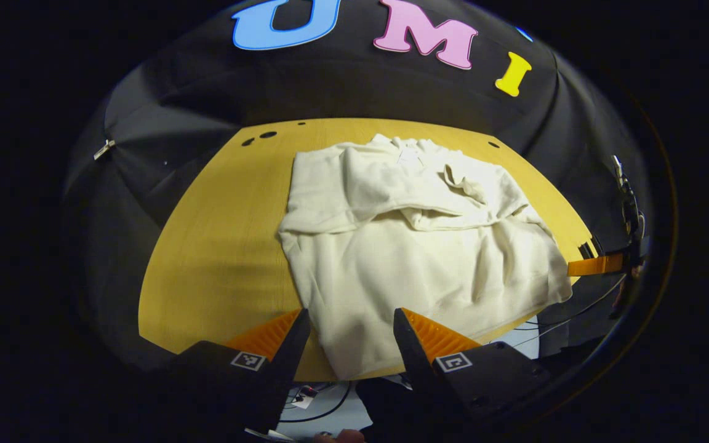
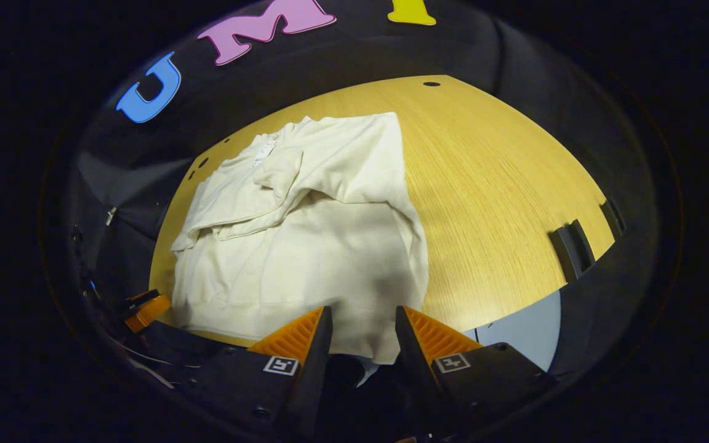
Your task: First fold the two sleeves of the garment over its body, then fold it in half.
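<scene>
With both sleeves already lying across its chest, the cream long-sleeved fleece garment [image 1: 416, 246] rests flat on the round yellow wooden table [image 1: 219, 246], collar toward the far wall and hem at the near edge. Sleeve folding looks done; the fold in half remains. The left tool [image 1: 347, 335] hovers with its orange ribbed fingers spread over one hem corner, and the right tool [image 2: 362, 332] hovers likewise parted over the other. Neither grips the cloth yet.

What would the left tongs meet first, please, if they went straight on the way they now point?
Probably the garment's near hem on the table: the open left tongs point straight at it, though the gap is hard to judge.
</scene>
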